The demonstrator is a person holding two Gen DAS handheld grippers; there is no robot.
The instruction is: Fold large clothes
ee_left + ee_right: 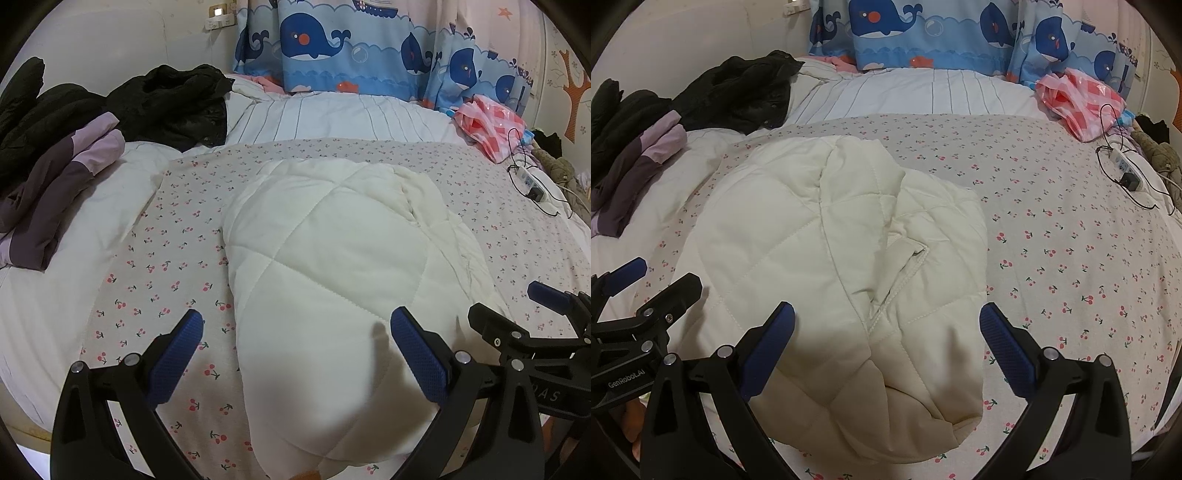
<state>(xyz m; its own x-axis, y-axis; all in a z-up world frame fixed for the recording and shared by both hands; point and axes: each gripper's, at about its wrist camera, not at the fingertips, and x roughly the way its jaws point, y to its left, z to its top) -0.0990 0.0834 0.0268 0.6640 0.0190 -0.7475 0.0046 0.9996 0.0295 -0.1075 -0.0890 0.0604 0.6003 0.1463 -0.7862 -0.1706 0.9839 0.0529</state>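
Note:
A cream quilted padded jacket (332,251) lies folded into a compact bundle on the cherry-print bed sheet (177,229). In the right wrist view the jacket (842,266) shows a sleeve folded across its top. My left gripper (295,325) is open and empty, hovering over the jacket's near left edge. My right gripper (886,325) is open and empty over the jacket's near right part. The right gripper also shows at the right edge of the left wrist view (532,314), and the left gripper at the left edge of the right wrist view (646,284).
A purple and lilac garment (55,192) and black clothes (166,99) lie at the bed's left. A pink checked bag (491,125) and a power strip with cables (528,184) lie at the right. Whale-print curtains (351,44) hang behind a white striped quilt (332,114).

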